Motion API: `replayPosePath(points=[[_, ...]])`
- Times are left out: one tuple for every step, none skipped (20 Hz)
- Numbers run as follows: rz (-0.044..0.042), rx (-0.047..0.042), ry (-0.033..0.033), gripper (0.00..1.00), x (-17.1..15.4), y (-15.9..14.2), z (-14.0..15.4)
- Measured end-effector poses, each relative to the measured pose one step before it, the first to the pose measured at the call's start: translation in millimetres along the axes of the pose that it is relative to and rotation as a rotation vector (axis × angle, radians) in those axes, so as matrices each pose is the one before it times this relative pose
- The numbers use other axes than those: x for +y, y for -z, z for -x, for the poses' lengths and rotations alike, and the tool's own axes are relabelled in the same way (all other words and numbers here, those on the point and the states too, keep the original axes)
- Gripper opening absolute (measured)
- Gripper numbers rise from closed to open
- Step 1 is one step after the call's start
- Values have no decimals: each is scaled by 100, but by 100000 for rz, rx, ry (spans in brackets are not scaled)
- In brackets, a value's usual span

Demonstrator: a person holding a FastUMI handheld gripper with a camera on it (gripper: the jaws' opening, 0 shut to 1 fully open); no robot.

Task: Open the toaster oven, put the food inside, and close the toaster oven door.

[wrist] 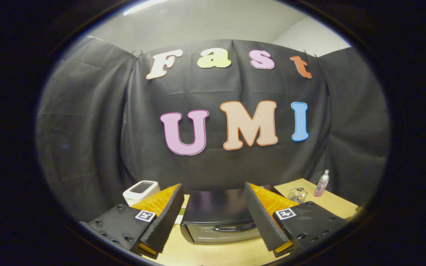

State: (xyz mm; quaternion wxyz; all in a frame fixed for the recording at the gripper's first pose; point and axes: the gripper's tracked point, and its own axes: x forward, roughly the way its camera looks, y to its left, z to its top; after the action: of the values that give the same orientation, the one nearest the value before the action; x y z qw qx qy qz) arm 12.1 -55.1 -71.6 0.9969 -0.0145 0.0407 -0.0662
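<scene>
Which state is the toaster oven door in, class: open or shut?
Shut: the toaster oven door sits flush, its handle facing the open tongs.

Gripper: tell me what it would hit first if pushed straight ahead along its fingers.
Probably the toaster oven. The gripper is open, its fingers spread to either side of the oven's closed door and handle, touching nothing. Depth is hard to judge in this fisheye view.

Toaster oven (216,218) is glossy black up top with a silver door. Little white toaster (141,190) behind it, pale wood table (331,201), pink-and-white bottle (322,183).
</scene>
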Motion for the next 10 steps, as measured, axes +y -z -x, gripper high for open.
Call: replayPosePath(points=[[851, 193, 643, 100, -444, 539, -263], [950, 216, 1043, 100, -476, 494, -361], [682, 948, 1311, 100, -612, 751, -384], [494, 1345, 1146, 100, -573, 1130, -392], [60, 1442, 994, 100, -458, 973, -444], [-376, 1379, 900, 100, -416, 1083, -550], [-444, 1128, 372, 100, -321, 963, -586], [-300, 1250, 285, 100, -237, 1142, -506], [-236, 1138, 403, 100, -255, 1055, -550], [-293, 1228, 493, 100, -287, 1085, -552]])
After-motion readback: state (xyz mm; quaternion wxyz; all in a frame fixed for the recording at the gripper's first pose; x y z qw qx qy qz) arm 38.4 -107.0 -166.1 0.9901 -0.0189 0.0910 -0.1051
